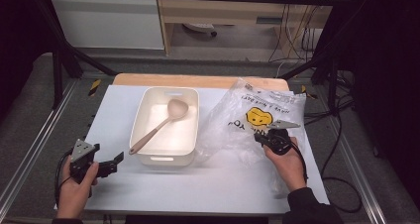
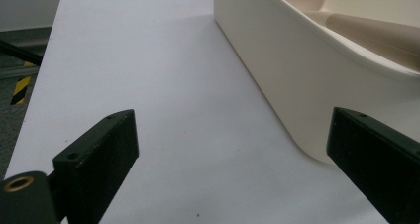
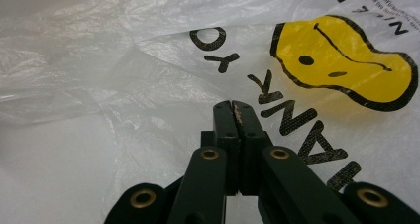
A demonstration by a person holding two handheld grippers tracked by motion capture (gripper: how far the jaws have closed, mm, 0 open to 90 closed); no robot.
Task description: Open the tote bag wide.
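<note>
The thin, crinkled clear plastic bag (image 1: 247, 120) printed with a yellow smiling face and black lettering lies at about three o'clock from the cream rectangular plastic tub (image 1: 168, 157), touching the tub's right wall. The right gripper (image 1: 261, 135) is at the bag's near edge, at about five o'clock from the face; in the right gripper view its jaws are pressed tight together, seemingly with a fold of the film pinched between them, though that is hard to make out. A beige long-handled ladle (image 1: 159, 124) rests inside the tub. The left gripper (image 1: 117, 160), at about seven o'clock from the tub, has its jaws spread wide over bare white tabletop (image 1: 208, 184), holding nothing.
</note>
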